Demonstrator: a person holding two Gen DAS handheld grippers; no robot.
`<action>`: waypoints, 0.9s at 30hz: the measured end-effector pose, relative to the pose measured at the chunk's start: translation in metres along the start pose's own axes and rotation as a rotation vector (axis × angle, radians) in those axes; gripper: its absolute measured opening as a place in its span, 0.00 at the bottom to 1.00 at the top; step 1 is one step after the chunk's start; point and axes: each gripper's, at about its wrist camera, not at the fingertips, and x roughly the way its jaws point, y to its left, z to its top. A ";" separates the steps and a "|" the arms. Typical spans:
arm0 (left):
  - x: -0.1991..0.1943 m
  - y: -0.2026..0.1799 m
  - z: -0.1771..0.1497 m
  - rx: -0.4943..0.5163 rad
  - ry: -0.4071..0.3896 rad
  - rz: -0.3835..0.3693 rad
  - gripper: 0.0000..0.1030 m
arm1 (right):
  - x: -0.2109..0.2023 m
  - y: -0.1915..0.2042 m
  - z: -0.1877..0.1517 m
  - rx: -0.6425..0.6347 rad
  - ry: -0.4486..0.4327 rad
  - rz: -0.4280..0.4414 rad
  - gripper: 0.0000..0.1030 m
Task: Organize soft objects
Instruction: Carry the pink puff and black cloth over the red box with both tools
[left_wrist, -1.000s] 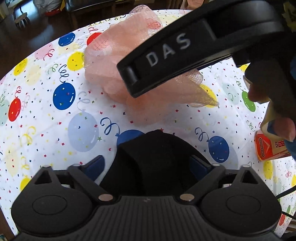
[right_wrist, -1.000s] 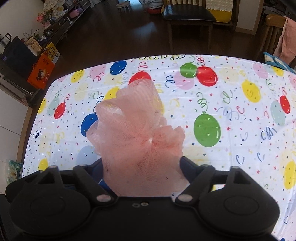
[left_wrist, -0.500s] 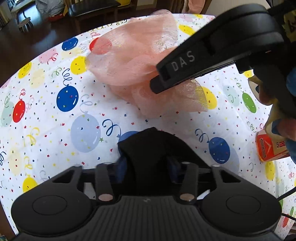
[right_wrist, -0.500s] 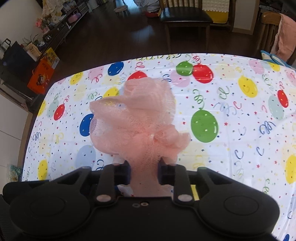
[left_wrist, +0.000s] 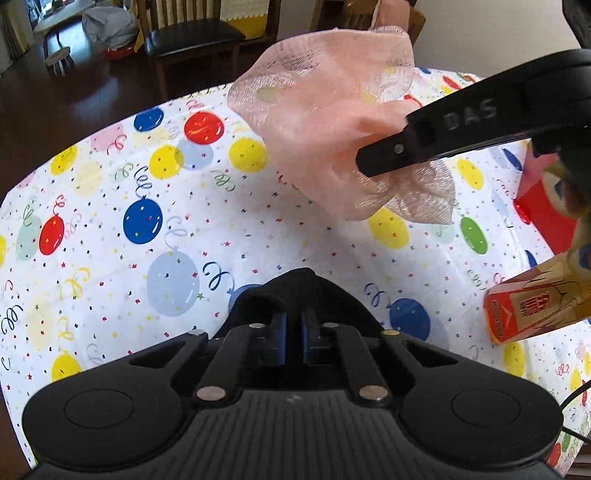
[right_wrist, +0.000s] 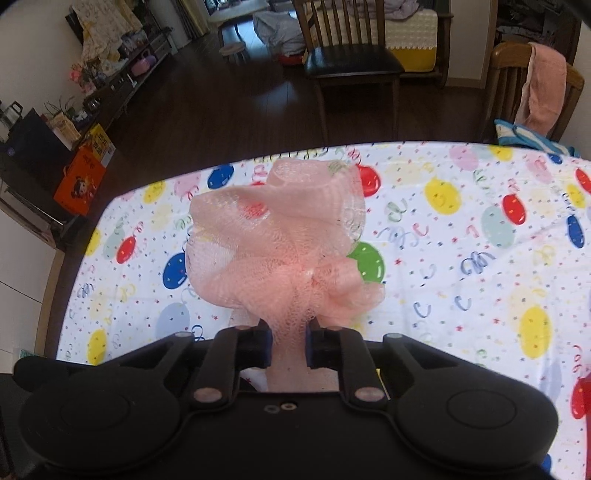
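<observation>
Pink mesh, a bath pouf (right_wrist: 280, 251), is pinched at its gathered stem between the narrowed jaws of the right tool (right_wrist: 289, 341); those jaws have just been closing, and the netting is plainly squeezed between the pads. In the left wrist view the pouf (left_wrist: 325, 122) is seen clear of the balloon-print worktop (left_wrist: 110, 229), carried under the right tool's arm.

Nearer than the pouf, a black soft cloth (left_wrist: 299, 291) is gripped by the left tool (left_wrist: 293, 341), whose jaws are drawn almost fully together on a fold of it; most of the cloth is hidden behind the tool body, so whether its lower edge touches the worktop cannot be told.

To the right of the pouf, an orange carton (left_wrist: 517, 314) lies on the worktop beside a red box (left_wrist: 543, 218).

The step in hand is judged to be the pick-up of both soft items. A shared resting place is called for next; no bin or basket is shown, so a destination must first be found.
</observation>
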 end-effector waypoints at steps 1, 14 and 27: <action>-0.003 -0.002 0.000 0.000 -0.006 0.002 0.06 | -0.006 -0.001 0.000 0.000 -0.008 0.002 0.14; -0.052 -0.027 0.002 0.004 -0.090 0.018 0.05 | -0.083 -0.019 -0.014 -0.036 -0.091 0.020 0.14; -0.016 -0.023 0.009 -0.079 0.045 0.007 0.39 | -0.153 -0.070 -0.029 -0.007 -0.172 -0.004 0.14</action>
